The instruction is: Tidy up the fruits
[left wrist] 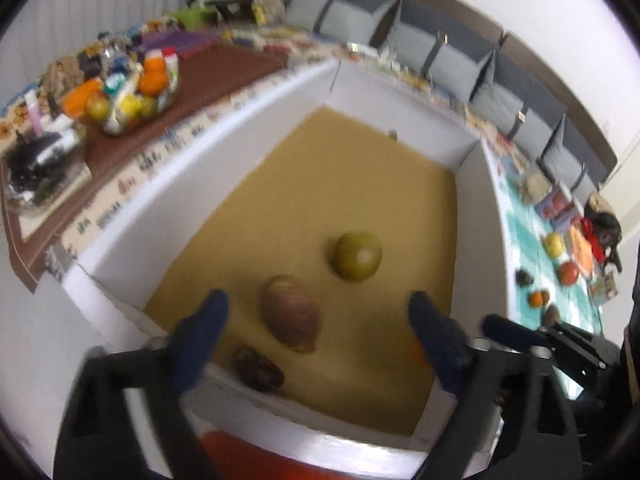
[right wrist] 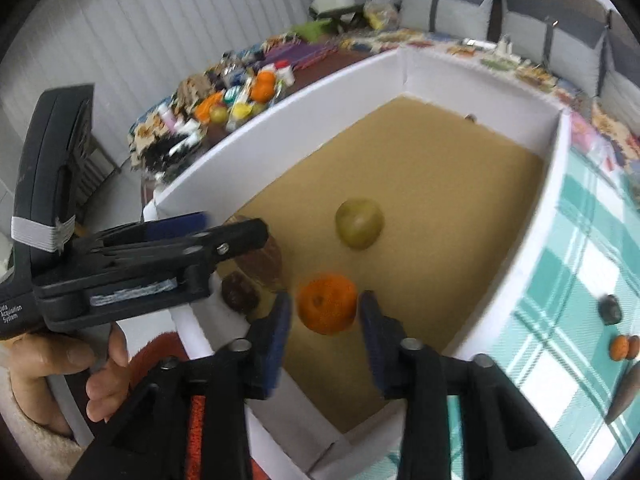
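Note:
A white box (left wrist: 192,184) with a tan floor holds a green round fruit (left wrist: 357,255), a brown oval fruit (left wrist: 291,312) and a dark wrinkled fruit (left wrist: 258,367). My left gripper (left wrist: 316,320) is open and empty above the brown fruit. In the right wrist view an orange (right wrist: 327,303) sits between the fingers of my right gripper (right wrist: 325,312), over the box floor; the fingers stand slightly apart from it. The green fruit (right wrist: 359,222) lies farther in. The left gripper's side (right wrist: 160,256) shows at the left.
Outside the box, on a teal checked cloth (left wrist: 536,236), lie more fruits: a yellow one (left wrist: 554,243), a red one (left wrist: 569,273), a small orange (left wrist: 538,299) and a dark one (left wrist: 524,278). A cluttered bowl of items (left wrist: 132,100) stands on the brown surface at left.

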Demonstrator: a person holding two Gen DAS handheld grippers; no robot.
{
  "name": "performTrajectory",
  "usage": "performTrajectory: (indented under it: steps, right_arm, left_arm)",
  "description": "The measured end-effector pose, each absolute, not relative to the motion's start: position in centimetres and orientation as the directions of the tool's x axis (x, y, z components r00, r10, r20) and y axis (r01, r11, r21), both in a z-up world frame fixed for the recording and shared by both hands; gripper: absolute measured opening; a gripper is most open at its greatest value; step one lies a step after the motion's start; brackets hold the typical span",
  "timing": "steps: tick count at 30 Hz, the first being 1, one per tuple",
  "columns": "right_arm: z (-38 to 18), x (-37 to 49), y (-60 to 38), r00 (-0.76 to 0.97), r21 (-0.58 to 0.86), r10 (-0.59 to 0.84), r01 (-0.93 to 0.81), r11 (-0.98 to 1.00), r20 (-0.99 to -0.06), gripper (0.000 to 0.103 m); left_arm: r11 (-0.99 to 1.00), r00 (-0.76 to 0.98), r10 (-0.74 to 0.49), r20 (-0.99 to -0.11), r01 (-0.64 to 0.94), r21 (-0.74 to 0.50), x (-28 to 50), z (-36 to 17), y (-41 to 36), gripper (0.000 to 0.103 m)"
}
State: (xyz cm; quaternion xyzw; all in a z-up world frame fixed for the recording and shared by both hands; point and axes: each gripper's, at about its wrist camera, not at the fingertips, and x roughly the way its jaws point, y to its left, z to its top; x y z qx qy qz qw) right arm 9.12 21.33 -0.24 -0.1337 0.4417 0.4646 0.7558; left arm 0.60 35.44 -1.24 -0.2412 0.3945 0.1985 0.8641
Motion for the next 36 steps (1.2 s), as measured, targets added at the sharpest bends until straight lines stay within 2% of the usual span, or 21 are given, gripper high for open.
performTrajectory:
  steps: [1, 3, 6, 8, 12, 15, 18, 21, 24, 28, 31, 36]
  right_arm:
    - [0.4, 9.3, 20.2, 0.214, 0.199, 0.598, -0.812, 0.548, -0.772, 0.076]
    - [1.7, 9.7, 17.9, 0.292, 0.176, 0.616, -0.792, 0.585, -0.732, 0.091]
    - [3.2, 10.4, 12.9, 0.4, 0.142, 0.615, -0.751, 0.645, -0.68, 0.095]
    - [3.5, 11.0, 9.4, 0.453, 0.125, 0.592, -0.715, 0.687, -0.667, 0.102]
    - [1.4, 12.2, 0.4, 0.558, 0.061, 0.484, -0.611, 0.789, -0.674, 0.103]
    - [-2.6, 13.1, -6.9, 0.609, 0.002, 0.354, -0.501, 0.866, -0.71, 0.103]
    - [-7.3, 14.0, -13.8, 0.618, -0.06, 0.198, -0.37, 0.927, -0.761, 0.103]
    - [-10.5, 13.7, -19.2, 0.605, -0.05, 0.132, -0.274, 0.96, -0.785, 0.103]
    - [-11.3, 14.5, -22.2, 0.555, -0.02, 0.109, -0.221, 0.975, -0.825, 0.103]
    - [-10.6, 15.6, -22.7, 0.605, -0.04, 0.096, -0.209, 0.977, -0.791, 0.103]
    - [-11.5, 16.0, -21.8, 0.598, -0.059, 0.079, -0.209, 0.976, -0.798, 0.103]
    - [-12.7, 15.4, -21.6, 0.593, -0.046, 0.08, -0.195, 0.98, -0.801, 0.103]
  left_arm:
    - [0.804, 0.626, 0.162, -0.763, -0.531, -0.266, 0.4, -0.7, 35.2, 0.095]
    - [0.803, 0.655, 0.162, -0.738, -0.523, -0.287, 0.3, 0.2, 34.5, 0.095]
    - [0.815, 0.701, 0.154, -0.697, -0.489, -0.311, 0.5, 1.8, 32.2, 0.095]
    - [0.839, 0.731, 0.138, -0.669, -0.445, -0.313, 0.8, 2.8, 29.6, 0.095]
    - [0.888, 0.776, 0.072, -0.626, -0.336, -0.315, 1.6, 4.0, 23.9, 0.097]
    - [0.928, 0.79, -0.013, -0.613, -0.219, -0.302, 2.5, 3.7, 18.4, 0.099]
    - [0.95, 0.756, -0.089, -0.649, -0.131, -0.283, 4.2, 1.3, 13.1, 0.099]
    - [0.962, 0.688, -0.148, -0.711, -0.066, -0.264, 6.5, -2.7, 8.8, 0.099]
    - [0.975, 0.648, -0.133, -0.75, -0.05, -0.216, 8.5, -5.9, 6.5, 0.098]
    - [0.99, 0.646, -0.079, -0.759, -0.037, -0.135, 10.3, -8.2, 4.4, 0.098]
    - [0.995, 0.634, -0.017, -0.773, -0.067, -0.076, 11.5, -10.0, 4.4, 0.098]
    - [0.994, 0.614, 0.013, -0.789, -0.097, -0.059, 11.6, -12.3, 5.5, 0.099]
